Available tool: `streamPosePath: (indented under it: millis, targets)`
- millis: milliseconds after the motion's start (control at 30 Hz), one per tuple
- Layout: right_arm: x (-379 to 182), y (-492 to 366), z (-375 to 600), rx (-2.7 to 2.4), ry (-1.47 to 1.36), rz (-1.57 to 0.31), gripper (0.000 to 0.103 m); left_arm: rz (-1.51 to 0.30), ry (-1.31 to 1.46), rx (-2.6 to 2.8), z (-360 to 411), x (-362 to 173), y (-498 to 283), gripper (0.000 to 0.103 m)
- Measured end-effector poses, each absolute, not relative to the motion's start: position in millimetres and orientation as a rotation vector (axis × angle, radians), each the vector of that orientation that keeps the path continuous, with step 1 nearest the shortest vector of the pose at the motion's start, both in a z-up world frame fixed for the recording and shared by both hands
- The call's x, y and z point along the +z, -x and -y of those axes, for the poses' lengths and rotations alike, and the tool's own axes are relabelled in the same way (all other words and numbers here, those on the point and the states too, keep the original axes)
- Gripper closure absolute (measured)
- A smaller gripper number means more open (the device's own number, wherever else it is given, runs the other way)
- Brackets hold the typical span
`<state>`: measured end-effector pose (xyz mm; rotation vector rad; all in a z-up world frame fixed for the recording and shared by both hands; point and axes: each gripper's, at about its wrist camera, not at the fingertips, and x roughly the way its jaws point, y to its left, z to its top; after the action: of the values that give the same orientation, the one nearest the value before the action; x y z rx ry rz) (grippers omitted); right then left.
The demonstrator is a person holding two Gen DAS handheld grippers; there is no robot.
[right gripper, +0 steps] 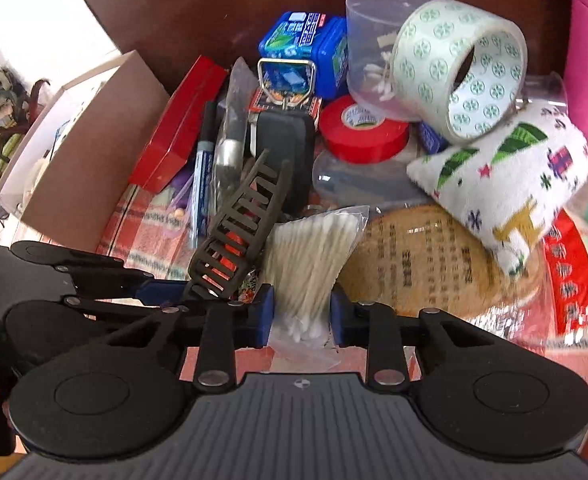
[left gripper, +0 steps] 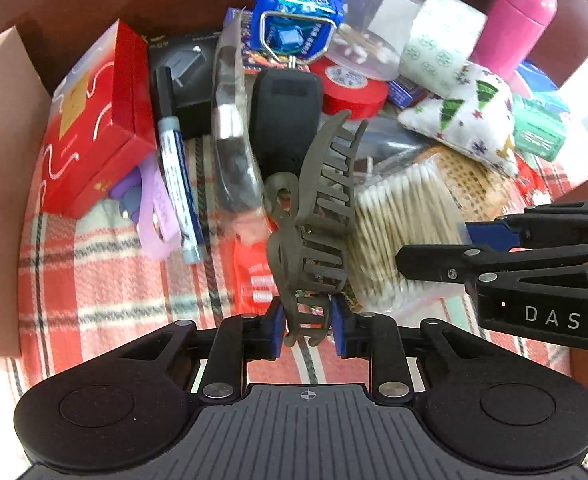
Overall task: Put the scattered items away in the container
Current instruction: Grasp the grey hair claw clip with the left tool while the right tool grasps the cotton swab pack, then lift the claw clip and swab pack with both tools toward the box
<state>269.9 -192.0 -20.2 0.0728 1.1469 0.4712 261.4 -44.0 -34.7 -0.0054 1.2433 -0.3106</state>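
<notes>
Pinching a hair claw (left gripper: 314,220) by its handle in my left gripper (left gripper: 306,328), I hold it clear of the clutter. My right gripper (right gripper: 300,314) clamps the cotton swab bag (right gripper: 310,248) beside it. The cardboard box (right gripper: 85,148) waits just left.

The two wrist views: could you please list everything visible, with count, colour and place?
hair clip: one, grey-brown, held in the left claw
cotton swab bag: one, clear, white tips, held in the right claw
red box: one, far left
marker: one, blue-white, beside red box
red tape: one roll, centre back
patterned tape: one, white-green, atop the pile
blue tin: one, back
pouch: one, white, printed, right
pink bottle: one, back right
cardboard box: one, brown, left
checked cloth: one, red-white, underneath
left claw: black, blue pads
right claw: black, blue pads
</notes>
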Motion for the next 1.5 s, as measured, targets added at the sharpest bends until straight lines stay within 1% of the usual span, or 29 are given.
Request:
streamPosePath:
  millis: [133,200,233,333,367,433,500,567,600,633,700,767,833,967,1067,1233,1500]
  targets:
    - [-25,-257,194,0.467,-0.082,-1.176,0.071,-1.261,0.011,-0.323,45,-39,-250,0.080]
    - [-30,-254,194,0.461,-0.094,-1.191,0.071,-1.272,0.011,-0.309,45,-44,-252,0.076]
    - [-32,-254,194,0.459,-0.101,-1.197,0.071,-1.275,0.016,-0.302,44,-46,-254,0.061]
    - [-36,-257,193,0.460,-0.112,-1.208,0.070,-1.279,0.023,-0.284,43,-51,-263,0.059]
    - [-37,-258,192,0.463,-0.114,-1.210,0.070,-1.282,0.029,-0.282,43,-53,-265,0.057]
    - [-40,-261,190,0.468,-0.116,-1.215,0.067,-1.286,0.040,-0.282,43,-55,-270,0.055]
    - [-43,-265,191,0.464,-0.133,-1.221,0.067,-1.284,0.040,-0.280,43,-57,-274,0.055]
    - [-46,-267,192,0.467,-0.146,-1.226,0.068,-1.283,0.040,-0.288,43,-57,-275,0.057]
    - [-46,-267,192,0.472,-0.142,-1.229,0.068,-1.281,0.035,-0.288,43,-55,-274,0.065]
    - [-45,-267,191,0.477,-0.134,-1.228,0.070,-1.280,0.030,-0.288,44,-53,-273,0.076]
    - [-40,-265,189,0.486,-0.118,-1.224,0.072,-1.276,0.019,-0.289,44,-50,-271,0.077]
    - [-34,-262,188,0.498,-0.109,-1.217,0.076,-1.261,0.031,-0.285,42,-42,-268,0.077]
    - [-26,-257,187,0.508,-0.103,-1.206,0.078,-1.244,0.036,-0.291,41,-33,-262,0.077]
    - [-8,-243,184,0.538,-0.089,-1.182,0.084,-1.205,0.033,-0.307,41,-13,-251,0.084]
    - [7,-230,183,0.548,-0.078,-1.155,0.087,-1.189,0.051,-0.320,37,0,-244,0.086]
    - [28,-208,179,0.573,-0.071,-1.124,0.087,-1.148,0.059,-0.324,29,16,-220,0.086]
    - [61,-172,161,0.635,-0.059,-1.071,0.087,-1.089,0.073,-0.306,3,58,-171,0.086]
